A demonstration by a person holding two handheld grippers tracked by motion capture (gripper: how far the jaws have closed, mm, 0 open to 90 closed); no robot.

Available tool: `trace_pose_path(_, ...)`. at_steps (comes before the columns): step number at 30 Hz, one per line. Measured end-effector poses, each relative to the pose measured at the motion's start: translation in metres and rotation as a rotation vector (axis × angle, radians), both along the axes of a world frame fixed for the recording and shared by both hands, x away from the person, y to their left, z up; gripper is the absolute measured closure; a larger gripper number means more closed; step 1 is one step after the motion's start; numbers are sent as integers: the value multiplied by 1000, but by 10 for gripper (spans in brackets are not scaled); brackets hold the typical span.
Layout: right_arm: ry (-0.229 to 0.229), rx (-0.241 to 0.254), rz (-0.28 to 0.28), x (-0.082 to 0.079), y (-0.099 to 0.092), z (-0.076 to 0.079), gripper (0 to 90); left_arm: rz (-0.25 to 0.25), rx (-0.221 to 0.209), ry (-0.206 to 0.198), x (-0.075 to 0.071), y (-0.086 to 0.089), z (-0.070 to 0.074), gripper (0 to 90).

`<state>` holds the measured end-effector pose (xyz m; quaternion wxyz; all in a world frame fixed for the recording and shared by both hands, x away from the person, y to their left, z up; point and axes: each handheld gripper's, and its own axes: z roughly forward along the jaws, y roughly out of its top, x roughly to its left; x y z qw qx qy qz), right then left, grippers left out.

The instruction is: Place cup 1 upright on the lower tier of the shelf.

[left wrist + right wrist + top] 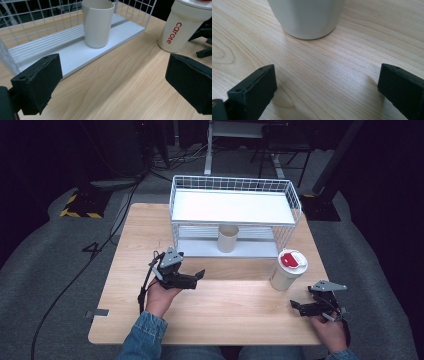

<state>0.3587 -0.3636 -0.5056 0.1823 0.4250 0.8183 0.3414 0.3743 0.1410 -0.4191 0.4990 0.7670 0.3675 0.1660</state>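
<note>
A white travel cup with a red lid [287,269] stands on the wooden table [230,315], right of centre; its side reads "Carote" [176,27], and its base [308,17] sits just ahead of my right jaws. A plain cream cup [228,238] [97,23] stands on the lower shelf of a white wire rack [235,215]. My left gripper [192,280] [111,87] is open, held low over the table in front of the rack. My right gripper [302,306] [327,92] is open just right of and below the lidded cup, nothing between its jaws.
The rack's upper shelf [232,206] is bare. Its lower shelf [75,50] has room beside the cream cup. Bare table [240,300] lies between the two grippers. Cables [75,275] run across the grey floor at the left.
</note>
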Motion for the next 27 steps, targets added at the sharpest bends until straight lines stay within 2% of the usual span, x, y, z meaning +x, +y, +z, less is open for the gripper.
trace_pose_path(4,1,2,2,0,0,0,23,11,55,3,-12,9,1,16)
trace_pose_path(10,1,2,1,0,0,0,23,25,85,15,-29,21,-4,15)
trace_pose_path(11,1,2,1,0,0,0,24,22,105,14,-32,24,-5,16)
trace_pose_path(18,1,2,2,0,0,0,23,24,124,33,-47,34,-14,19)
trace_pose_path(21,1,2,2,0,0,0,24,29,148,51,-49,37,-20,23)
trace_pose_path(24,1,2,2,0,0,0,23,43,139,79,-52,41,-28,23)
trace_pose_path(27,1,2,1,0,0,0,23,50,157,103,-53,44,-35,23)
